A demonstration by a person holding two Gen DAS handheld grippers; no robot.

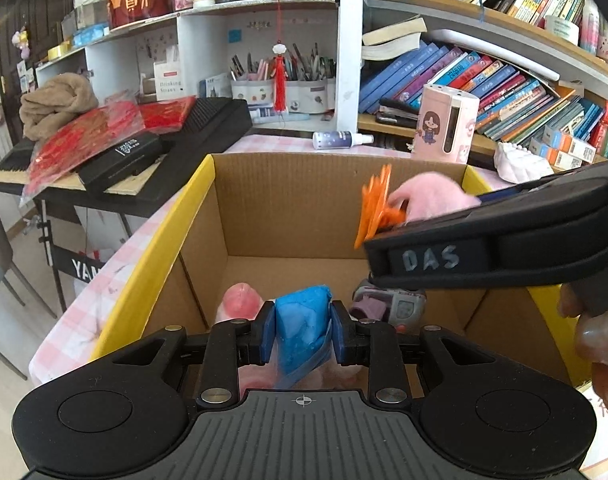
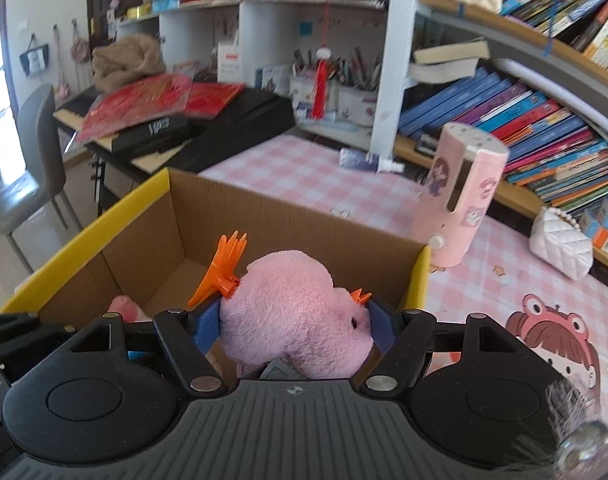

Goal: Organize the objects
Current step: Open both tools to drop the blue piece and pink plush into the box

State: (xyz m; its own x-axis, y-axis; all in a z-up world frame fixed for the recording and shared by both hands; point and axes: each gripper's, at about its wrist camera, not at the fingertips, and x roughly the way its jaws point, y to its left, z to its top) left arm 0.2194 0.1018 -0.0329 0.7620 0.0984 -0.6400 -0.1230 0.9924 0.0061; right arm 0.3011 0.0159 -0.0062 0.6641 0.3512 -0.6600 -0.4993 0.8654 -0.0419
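A cardboard box (image 1: 288, 200) with yellow outer sides stands open on the pink checked tablecloth (image 2: 304, 168). My left gripper (image 1: 302, 322) hangs over the box's near side, shut on a blue lump in a clear plastic bag (image 1: 304, 304). My right gripper (image 2: 294, 320) is shut on a pink plush toy (image 2: 292, 300) with orange feet (image 2: 224, 268), held above the box's right part. In the left wrist view the plush toy (image 1: 435, 196) shows above that gripper's black body. On the box floor lie a pink item (image 1: 242, 300) and a grey and purple gadget (image 1: 391, 304).
Behind the box stand a pink cylinder appliance (image 2: 459, 200) and a lying spray bottle (image 2: 367, 160). A white quilted purse (image 2: 559, 244) sits at the right. A keyboard (image 1: 208, 128) piled with red packets is at the left, with bookshelves behind and a chair (image 2: 32, 168) beside it.
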